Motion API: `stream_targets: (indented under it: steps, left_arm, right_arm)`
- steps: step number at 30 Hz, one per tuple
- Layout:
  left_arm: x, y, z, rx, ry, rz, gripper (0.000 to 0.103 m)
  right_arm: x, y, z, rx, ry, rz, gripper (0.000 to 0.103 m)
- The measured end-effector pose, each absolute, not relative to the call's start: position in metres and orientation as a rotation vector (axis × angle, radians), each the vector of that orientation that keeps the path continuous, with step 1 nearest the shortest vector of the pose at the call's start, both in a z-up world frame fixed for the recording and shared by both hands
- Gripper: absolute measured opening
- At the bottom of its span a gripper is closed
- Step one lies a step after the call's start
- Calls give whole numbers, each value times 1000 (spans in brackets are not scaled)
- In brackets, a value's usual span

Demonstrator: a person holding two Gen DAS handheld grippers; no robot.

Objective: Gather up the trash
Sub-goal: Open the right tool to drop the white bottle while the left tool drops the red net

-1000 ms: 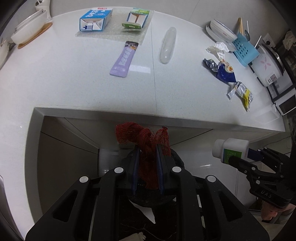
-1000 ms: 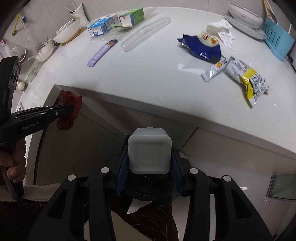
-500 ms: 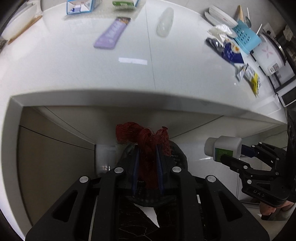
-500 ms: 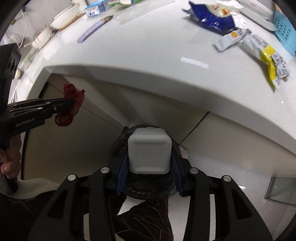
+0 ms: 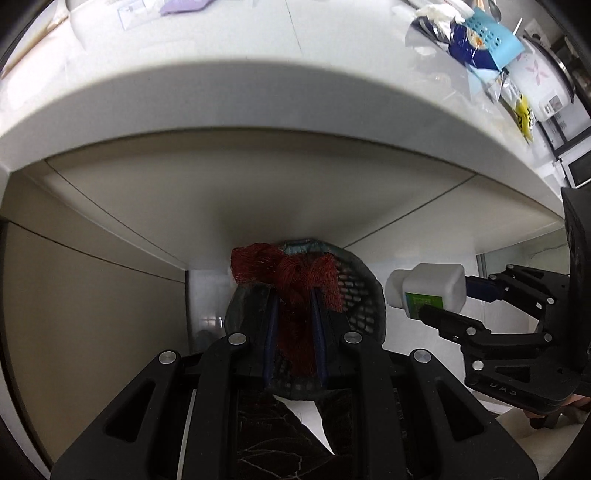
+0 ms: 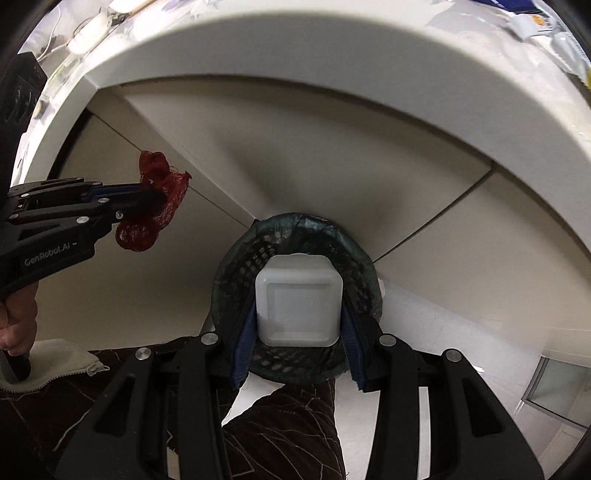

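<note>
Our left gripper pinched the red mesh net and our right gripper clamped the white bottle, both directly above the dark bin beyond their tips, under the counter.

Both wrist views — steeply downward, sharing bin.

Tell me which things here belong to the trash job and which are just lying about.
Job:
red mesh netting, held in left claw
white bottle, held in right claw
mesh bin below
snack wrappers on the counter

Lying about:
blue basket
rice cooker
</note>
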State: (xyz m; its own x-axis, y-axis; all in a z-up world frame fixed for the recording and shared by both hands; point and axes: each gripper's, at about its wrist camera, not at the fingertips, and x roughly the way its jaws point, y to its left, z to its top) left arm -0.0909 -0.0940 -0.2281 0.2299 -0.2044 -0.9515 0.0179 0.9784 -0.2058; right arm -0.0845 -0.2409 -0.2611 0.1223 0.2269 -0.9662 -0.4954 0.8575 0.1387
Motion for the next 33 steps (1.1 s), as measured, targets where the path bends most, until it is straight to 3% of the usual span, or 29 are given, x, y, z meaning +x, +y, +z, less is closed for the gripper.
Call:
stream_targets:
  steps: [3,7,16,30,33]
  left_arm:
    - [-92,-96,-232,-167,1350,-156,16]
    - [-92,-98,-240,-160,1363,-154,16]
    - [-93,-107,-254,-142,1382,-182,16]
    - [-86,-131,-282,-77,1421,-263,17]
    - [-84,-138,-282,-63,1421,-268,21]
  right_arm:
    - [-85,-238,-263,-245,1354,538,40]
    - [-78,-239,-261,-249,1340,523,62]
    - [-84,-264,-253,-201,1290,410,92]
    - [-88,-320,-243,-97,1254,274,95]
    - [-87,-330,-243,-75,1252,254,95]
